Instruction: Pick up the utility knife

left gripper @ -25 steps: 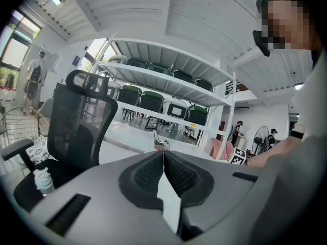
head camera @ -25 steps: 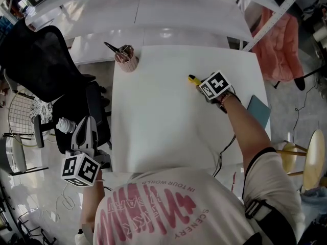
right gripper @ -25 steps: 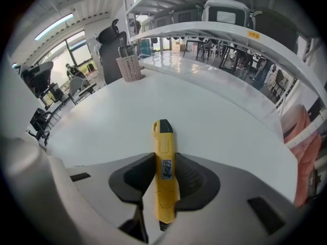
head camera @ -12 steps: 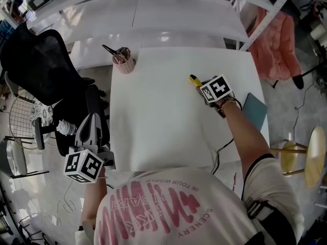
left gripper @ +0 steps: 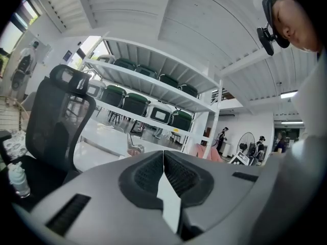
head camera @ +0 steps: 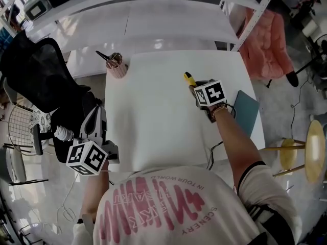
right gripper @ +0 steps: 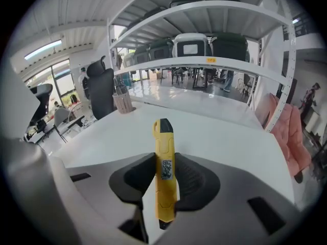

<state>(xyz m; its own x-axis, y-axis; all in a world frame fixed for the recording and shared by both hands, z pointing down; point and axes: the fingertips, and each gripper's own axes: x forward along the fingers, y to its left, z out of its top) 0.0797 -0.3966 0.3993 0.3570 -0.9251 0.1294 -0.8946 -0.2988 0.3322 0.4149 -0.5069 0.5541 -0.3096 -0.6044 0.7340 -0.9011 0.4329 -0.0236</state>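
Observation:
A yellow utility knife [right gripper: 164, 172] with a black tip stands between the pads of my right gripper [right gripper: 164, 180], which is shut on it. The knife sticks out past the jaws, above the white table [right gripper: 214, 137]. In the head view the knife [head camera: 188, 78] pokes out beyond my right gripper [head camera: 196, 88], over the table's far right part. My left gripper [head camera: 97, 129] hangs off the table's left edge, near a black chair [head camera: 36, 70]. In the left gripper view its pads meet, with nothing between them, at the left gripper [left gripper: 163, 172].
A pink pen cup [head camera: 117, 68] stands at the table's far left corner. A teal notebook [head camera: 246, 111] lies at the right edge. White shelving [head camera: 153, 9] runs behind the table. A wooden stool [head camera: 311, 152] stands at the right.
My right gripper has lifted with the knife in it and turned a little. My left gripper has moved forward along the table's left side.

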